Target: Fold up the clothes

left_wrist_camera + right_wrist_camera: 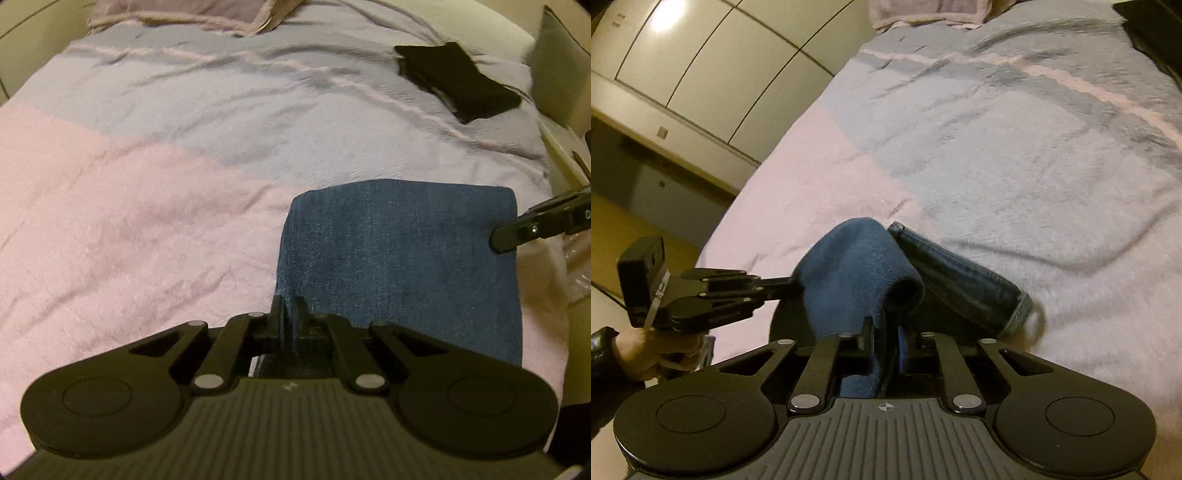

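Folded blue jeans (pixel 402 258) lie on the near right part of the bed. My left gripper (pixel 290 312) is shut on their near left corner, with denim pinched between the fingers. In the right wrist view the jeans (pixel 857 273) hang lifted and draped, their dark inner side and hem (pixel 1019 314) hanging to the right. My right gripper (pixel 884 332) is shut on a fold of that denim. My left gripper (pixel 775 286) reaches into the cloth from the left there, held by a hand (pixel 653 350). My right gripper's finger (pixel 517 232) shows at the jeans' right edge.
The bed cover (pixel 147 206) is pink near me and pale blue farther away. A folded black garment (pixel 454 81) rests at the far right. Pillows (pixel 177 14) lie at the head. Wardrobe doors (pixel 701 62) stand to the left of the bed.
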A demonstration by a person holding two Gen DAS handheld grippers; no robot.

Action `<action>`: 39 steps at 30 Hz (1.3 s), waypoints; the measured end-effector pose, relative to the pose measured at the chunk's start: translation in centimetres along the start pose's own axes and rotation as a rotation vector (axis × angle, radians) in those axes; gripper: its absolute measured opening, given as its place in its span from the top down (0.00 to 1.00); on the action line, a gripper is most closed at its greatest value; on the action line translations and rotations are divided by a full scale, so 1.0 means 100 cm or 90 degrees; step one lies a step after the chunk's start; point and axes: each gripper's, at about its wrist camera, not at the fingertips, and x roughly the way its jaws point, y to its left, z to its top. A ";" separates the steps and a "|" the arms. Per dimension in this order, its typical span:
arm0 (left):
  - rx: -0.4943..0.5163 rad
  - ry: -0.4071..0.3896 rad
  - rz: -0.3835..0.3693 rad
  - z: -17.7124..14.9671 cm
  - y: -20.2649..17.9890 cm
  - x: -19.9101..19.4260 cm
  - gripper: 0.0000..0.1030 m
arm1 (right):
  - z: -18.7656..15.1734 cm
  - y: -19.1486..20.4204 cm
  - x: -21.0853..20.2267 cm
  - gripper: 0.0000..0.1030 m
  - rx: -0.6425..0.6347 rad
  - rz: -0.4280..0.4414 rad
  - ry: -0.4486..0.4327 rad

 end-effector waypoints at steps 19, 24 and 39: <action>0.061 0.039 0.111 -0.067 0.014 -0.038 0.63 | -0.031 -0.023 -0.017 0.65 0.021 -0.063 0.049; 0.201 0.052 0.175 -0.129 -0.006 -0.056 0.50 | -0.087 0.030 -0.015 0.58 -0.115 -0.064 0.101; 0.735 -0.181 0.314 -0.272 -0.073 -0.014 0.36 | -0.265 0.123 0.012 0.32 -0.403 -0.221 0.078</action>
